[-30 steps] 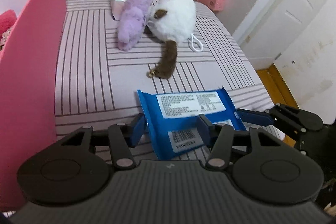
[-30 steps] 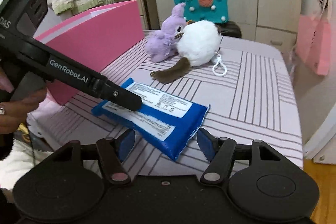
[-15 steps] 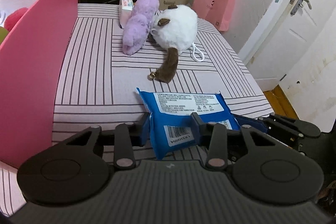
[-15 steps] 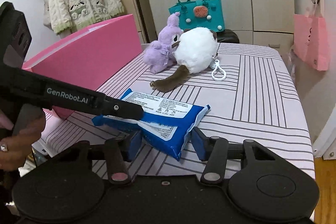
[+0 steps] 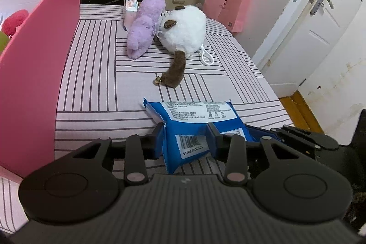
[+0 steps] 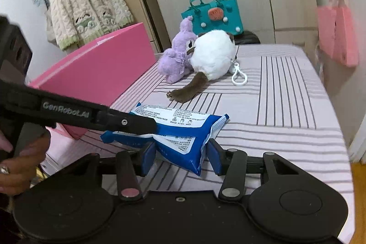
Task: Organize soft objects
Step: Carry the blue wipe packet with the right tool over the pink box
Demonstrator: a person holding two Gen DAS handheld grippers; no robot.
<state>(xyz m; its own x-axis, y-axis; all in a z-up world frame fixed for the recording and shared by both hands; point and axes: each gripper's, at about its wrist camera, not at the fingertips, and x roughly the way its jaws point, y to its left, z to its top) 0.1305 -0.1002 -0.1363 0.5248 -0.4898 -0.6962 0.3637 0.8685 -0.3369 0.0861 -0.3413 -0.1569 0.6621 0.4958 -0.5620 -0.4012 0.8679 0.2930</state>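
Note:
A blue tissue pack (image 5: 192, 125) (image 6: 180, 129) is held off the striped bed by both grippers. My left gripper (image 5: 185, 137) is shut on its near end; its arm also shows in the right wrist view (image 6: 128, 121). My right gripper (image 6: 180, 156) is shut on the pack's other end, and shows in the left wrist view at the right (image 5: 270, 130). A purple plush (image 5: 146, 24) (image 6: 177, 54) and a white round plush with a brown tail (image 5: 183, 31) (image 6: 212, 56) lie further back on the bed.
A pink box (image 5: 34, 74) (image 6: 100, 70) stands on the left with red and green soft things inside. A small carton (image 5: 130, 8) stands behind the purple plush. A teal bag (image 6: 212, 13), a pink bag (image 5: 228, 4) and a door (image 5: 320, 22) lie beyond the bed.
Both grippers have closed on the blue pack and lifted it up off the bed. The cameras rose with it.

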